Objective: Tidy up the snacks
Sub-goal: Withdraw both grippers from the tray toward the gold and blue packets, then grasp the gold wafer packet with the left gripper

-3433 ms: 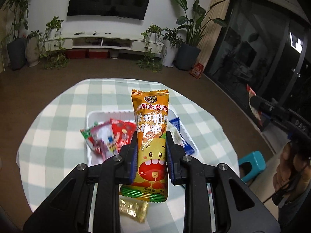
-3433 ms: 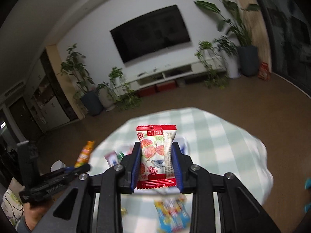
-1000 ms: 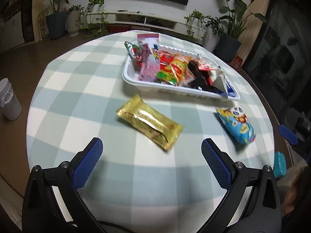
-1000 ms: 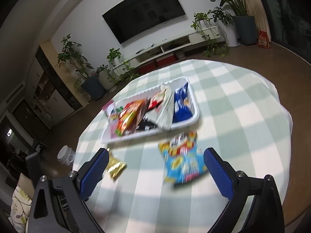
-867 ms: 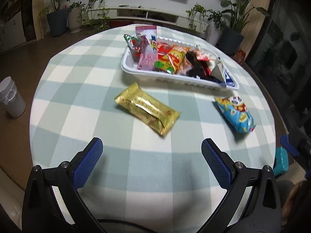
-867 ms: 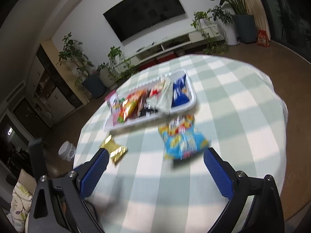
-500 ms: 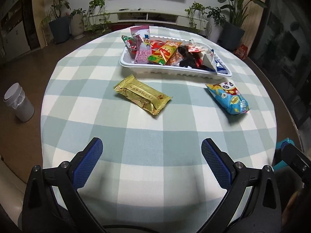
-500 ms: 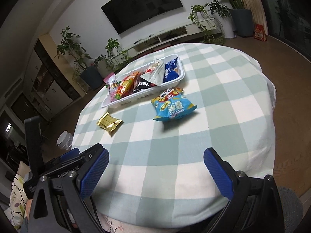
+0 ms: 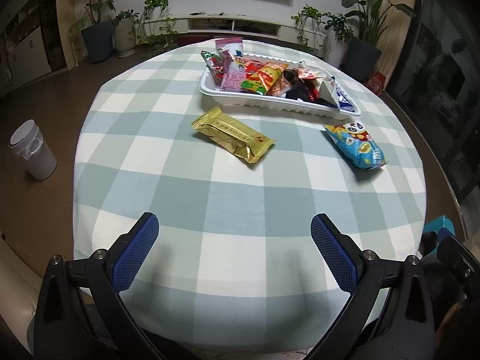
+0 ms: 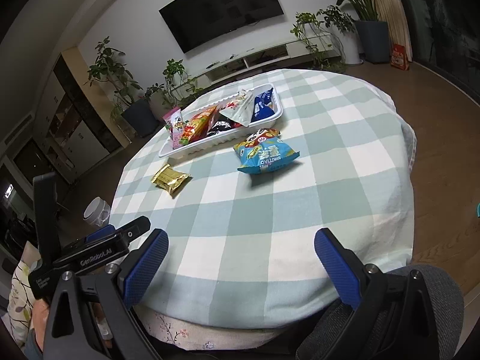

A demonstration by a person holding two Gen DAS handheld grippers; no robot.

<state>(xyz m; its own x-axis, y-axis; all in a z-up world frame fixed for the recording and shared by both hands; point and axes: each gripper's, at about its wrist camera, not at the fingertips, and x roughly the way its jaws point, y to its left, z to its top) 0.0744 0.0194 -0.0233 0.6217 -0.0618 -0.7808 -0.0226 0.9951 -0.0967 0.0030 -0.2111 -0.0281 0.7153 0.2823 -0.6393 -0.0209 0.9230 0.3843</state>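
Both my left gripper and right gripper gape empty. 2 snacks lie ahead of my fingertips: a gold foil bar and blue panda-print bag, beside the white plastic tray. I'd pinch each across its narrow width.
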